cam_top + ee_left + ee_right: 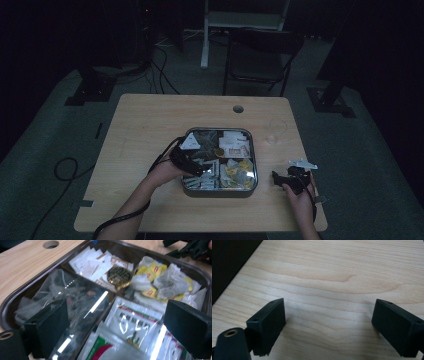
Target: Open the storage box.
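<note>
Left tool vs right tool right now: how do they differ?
The left tool hangs over the compartment tray, its jaws spread above the white sachets; the right tool is over bare wooden table, right of the tray. The left tool has packets between its jaws, the right tool nothing. Both are open, and neither holds anything.

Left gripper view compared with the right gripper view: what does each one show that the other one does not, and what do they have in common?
The left gripper view alone shows the divided tray with white sachets, a round gold lid, tea bags, printed packets and clear bags; the right gripper shows at its top corner. The right gripper view adds nothing of its own beyond a dark strip past the table edge. Both share the wooden table and a pair of open black jaws.
</note>
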`<state>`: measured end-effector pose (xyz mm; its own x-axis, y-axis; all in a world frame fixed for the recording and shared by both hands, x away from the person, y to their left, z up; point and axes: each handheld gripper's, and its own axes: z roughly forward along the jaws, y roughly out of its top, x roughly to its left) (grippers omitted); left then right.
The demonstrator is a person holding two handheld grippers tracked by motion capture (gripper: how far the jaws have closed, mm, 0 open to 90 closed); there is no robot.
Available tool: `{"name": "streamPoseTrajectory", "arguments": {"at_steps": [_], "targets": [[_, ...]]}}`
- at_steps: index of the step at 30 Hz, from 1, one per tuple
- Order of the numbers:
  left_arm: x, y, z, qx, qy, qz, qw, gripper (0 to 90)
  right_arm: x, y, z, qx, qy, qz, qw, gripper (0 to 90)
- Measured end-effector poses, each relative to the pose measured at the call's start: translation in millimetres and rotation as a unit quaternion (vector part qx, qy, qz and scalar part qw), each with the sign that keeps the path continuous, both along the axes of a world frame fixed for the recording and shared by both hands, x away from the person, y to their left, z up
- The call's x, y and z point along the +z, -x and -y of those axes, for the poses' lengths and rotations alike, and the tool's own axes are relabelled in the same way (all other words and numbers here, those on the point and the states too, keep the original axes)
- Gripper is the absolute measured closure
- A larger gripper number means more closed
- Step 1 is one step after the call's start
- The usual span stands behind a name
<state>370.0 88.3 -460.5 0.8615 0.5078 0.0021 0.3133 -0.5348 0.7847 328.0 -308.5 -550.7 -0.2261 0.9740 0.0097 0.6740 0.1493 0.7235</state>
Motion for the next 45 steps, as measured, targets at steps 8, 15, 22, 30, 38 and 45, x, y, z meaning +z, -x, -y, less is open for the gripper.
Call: {"name": "streamPoseTrajectory", "arguments": {"at_steps": [8, 15, 22, 30, 38, 45], "targets": [[-3.6, -7.5, 20.8, -0.015, -0.005, -0.003, 0.9999, 6.7, 0.0, 0.0, 0.0, 0.0, 0.0, 0.0, 1.0, 11.3], [-6.7, -14.8, 31.6, -0.017, -0.008, -0.01, 0.9998, 10.9, 0.0, 0.0, 0.0, 0.0, 0.0, 0.0, 1.0, 11.3], [-9.3, -21.9, 38.0, -0.01, -0.012, -0.017, 0.9997, 16.0, 0.0, 0.0, 0.0, 0.0, 0.0, 0.0, 1.0, 11.4], [-13.3, -28.6, 45.1, -0.006, -0.024, -0.025, 0.9994, 40.8, 0.0, 0.0, 0.0, 0.0, 0.0, 0.0, 1.0, 11.4], [-15.2, -31.4, 47.4, -0.008, -0.027, -0.035, 0.999, 50.6, 0.0, 0.0, 0.2, 0.001, 0.001, 0.0, 1.0, 11.4], [-16.2, -30.4, 49.8, -0.017, -0.028, -0.025, 0.9991, 58.6, 0.0, 0.0, 0.1, 0.001, 0.001, 0.0, 1.0, 11.4]]}}
